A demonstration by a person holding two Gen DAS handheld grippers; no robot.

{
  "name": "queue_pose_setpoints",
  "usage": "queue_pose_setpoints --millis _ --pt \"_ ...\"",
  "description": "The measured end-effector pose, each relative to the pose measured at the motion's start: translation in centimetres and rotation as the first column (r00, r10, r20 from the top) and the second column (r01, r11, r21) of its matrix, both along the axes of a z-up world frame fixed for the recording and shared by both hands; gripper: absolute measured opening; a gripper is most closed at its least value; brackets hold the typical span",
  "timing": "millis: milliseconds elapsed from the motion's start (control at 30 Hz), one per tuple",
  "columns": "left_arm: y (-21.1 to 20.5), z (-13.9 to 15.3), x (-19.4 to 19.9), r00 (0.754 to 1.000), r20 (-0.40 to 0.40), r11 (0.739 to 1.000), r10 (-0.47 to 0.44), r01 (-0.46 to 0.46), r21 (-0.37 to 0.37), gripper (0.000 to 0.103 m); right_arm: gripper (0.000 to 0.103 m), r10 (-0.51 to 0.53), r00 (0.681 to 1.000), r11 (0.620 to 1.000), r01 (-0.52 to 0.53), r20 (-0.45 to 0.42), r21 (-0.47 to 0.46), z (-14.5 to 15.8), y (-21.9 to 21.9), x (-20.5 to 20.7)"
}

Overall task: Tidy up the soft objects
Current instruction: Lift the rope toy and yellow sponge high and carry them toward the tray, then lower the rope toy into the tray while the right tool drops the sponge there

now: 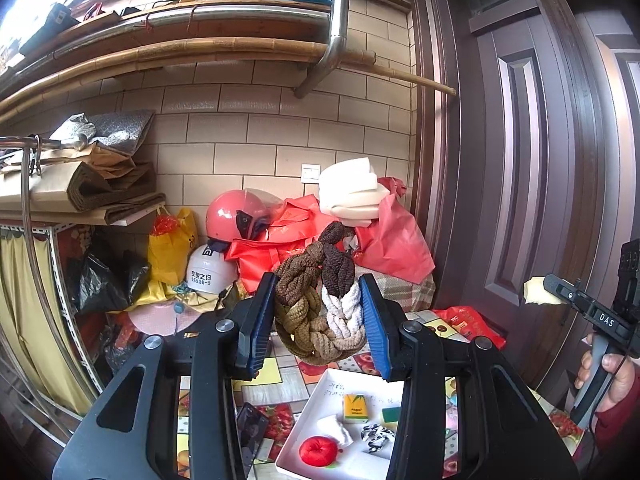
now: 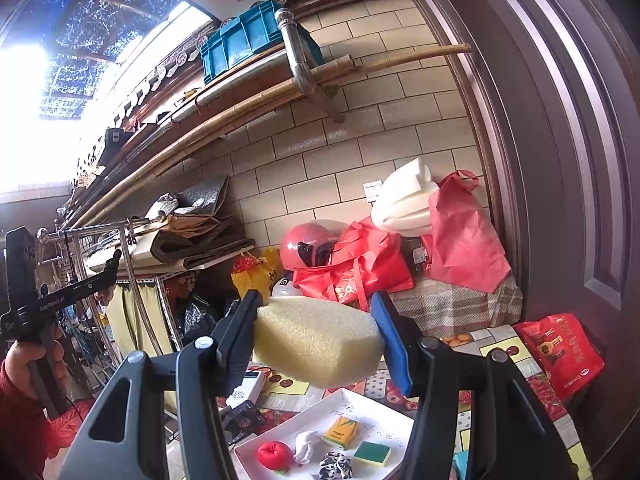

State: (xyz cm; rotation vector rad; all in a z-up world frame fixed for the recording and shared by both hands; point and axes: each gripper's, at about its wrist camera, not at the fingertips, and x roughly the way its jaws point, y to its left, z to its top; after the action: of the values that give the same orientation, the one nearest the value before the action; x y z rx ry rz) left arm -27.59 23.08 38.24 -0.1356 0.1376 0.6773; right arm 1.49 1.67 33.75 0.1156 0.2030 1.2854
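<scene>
Both grippers are up in the air, held well above the table [image 1: 280, 384] with its fruit-patterned cloth.

The left gripper [image 1: 318, 316] points forward and level, its blue-padded fingers [image 1: 374, 328] pinching a braided ring of brown, tan and white cord [image 1: 320, 312]. The ring hangs between the pads, its dark brown ends sticking up above them. In the right wrist view, the left hand [image 2: 24, 364] shows at the left edge, fingers wrapped round the black handle, red sleeve at the wrist.

The right gripper [image 2: 316, 340] is raised too, fingers clamped on the short ends of a pale yellow sponge block [image 2: 316, 340], which sits slightly tilted between the pads. In the left wrist view, the right hand [image 1: 612, 380] grips its handle at the right edge, close to the brown door [image 1: 532, 160].

Below both, a white tray [image 1: 308, 424] lies on the table. In it: a red plush apple [image 1: 319, 453] near its front edge, a crumpled white piece [image 1: 336, 429], a black-and-white scrunchie [image 1: 376, 436], a yellow tissue pack [image 1: 355, 408], and a green-and-yellow scouring sponge [image 2: 372, 453] toward the right edge.
</scene>
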Motion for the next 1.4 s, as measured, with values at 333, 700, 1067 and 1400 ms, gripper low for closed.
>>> queue_pose_setpoints --millis 333,700,1067,1400 --pt "1.6 -1.5 1.9 1.0 -0.022 0.999 -0.016 0.016 -0.039 0.041 0.056 0.014 0.999 0.999 -0.016 -0.032 -0.047 -1.4 1.9 0.7" --pt "3.6 -3.4 4.3 0.998 -0.05 0.996 -0.041 0.036 -0.087 0.041 0.056 0.03 0.997 0.994 -0.037 -0.07 -0.099 -3.3 4.1 2.0" --pt "6.7 -9.3 9.1 0.983 -0.15 0.973 -0.106 0.072 -0.22 0.041 0.056 0.049 0.991 0.958 -0.081 -0.121 -0.275 -9.9 9.0 3.1" --pt "9.5 -23.5 20.5 0.886 -0.37 0.887 -0.28 0.091 -0.453 0.041 0.056 0.058 0.971 0.838 -0.173 -0.231 -0.517 -20.5 14.5 2.6"
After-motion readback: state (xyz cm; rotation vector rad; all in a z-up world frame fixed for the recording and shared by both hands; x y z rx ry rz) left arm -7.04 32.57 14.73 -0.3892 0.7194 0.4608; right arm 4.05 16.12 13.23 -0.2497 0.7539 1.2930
